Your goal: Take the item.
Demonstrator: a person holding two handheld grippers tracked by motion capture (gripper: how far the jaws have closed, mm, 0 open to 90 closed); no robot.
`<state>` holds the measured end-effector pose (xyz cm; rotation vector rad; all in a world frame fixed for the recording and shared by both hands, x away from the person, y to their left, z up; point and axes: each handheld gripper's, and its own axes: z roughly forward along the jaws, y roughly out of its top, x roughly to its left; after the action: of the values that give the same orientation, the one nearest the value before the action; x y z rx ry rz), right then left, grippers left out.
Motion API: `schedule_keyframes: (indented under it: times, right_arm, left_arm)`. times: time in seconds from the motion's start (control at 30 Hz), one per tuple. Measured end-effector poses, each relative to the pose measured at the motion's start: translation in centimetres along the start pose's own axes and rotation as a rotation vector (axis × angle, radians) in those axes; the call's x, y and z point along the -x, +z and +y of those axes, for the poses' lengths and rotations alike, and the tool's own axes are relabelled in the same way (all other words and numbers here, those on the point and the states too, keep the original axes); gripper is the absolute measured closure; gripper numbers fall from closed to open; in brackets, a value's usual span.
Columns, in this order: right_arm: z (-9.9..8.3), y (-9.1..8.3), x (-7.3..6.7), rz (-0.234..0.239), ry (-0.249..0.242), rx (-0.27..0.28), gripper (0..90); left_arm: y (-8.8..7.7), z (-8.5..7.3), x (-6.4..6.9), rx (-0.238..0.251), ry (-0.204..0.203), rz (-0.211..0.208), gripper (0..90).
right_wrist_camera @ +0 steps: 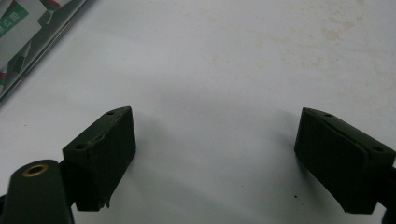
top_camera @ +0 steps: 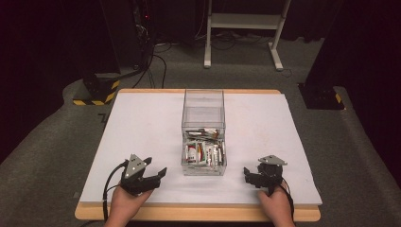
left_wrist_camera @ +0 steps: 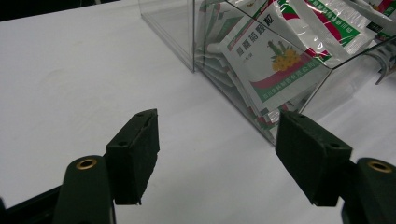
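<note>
A clear plastic box (top_camera: 203, 101) stands upright in the middle of the white table top (top_camera: 142, 127). Its far half is bare, and several white, green and red sachets (top_camera: 202, 152) are stacked in its near half. My left gripper (top_camera: 156, 166) rests open near the front edge, left of the box and angled toward it. In the left gripper view the open gripper (left_wrist_camera: 217, 116) faces the box's near corner (left_wrist_camera: 194, 51), where a sachet (left_wrist_camera: 275, 60) leans against the wall. My right gripper (top_camera: 253, 172) is open to the right of the box, and its view (right_wrist_camera: 215, 112) looks down on bare table.
The white top lies on a wooden board (top_camera: 198, 213) whose edge runs along the front. Beyond the table are a white metal frame (top_camera: 243, 23), a black stand with a yellow-striped base (top_camera: 97, 92), cables on grey carpet (top_camera: 158, 61) and another dark base (top_camera: 321, 97).
</note>
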<state>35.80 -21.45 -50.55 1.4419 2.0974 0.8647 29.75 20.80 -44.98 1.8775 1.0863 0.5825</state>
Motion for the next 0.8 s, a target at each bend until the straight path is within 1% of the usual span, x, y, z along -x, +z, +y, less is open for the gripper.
schedule_keyframes:
  times: [0.43,0.5,0.7,0.8]
  right_arm:
    - [0.0,0.0,0.0,0.001,0.0,-0.001,12.5]
    - [0.0,0.0,0.0,0.001,-0.001,-0.001,12.5]
    - [0.0,0.0,0.0,0.0,0.0,0.0,12.5]
    - [0.0,0.0,0.0,0.001,-0.001,-0.001,12.5]
  left_arm:
    - [0.1,0.7,1.0,0.019,0.007,-0.022,32.3]
    - [0.1,0.8,1.0,0.023,0.01,-0.025,32.6]
    - [0.2,1.0,1.1,0.034,0.001,-0.03,32.9]
    - [0.2,1.2,1.1,0.04,0.005,-0.034,33.3]
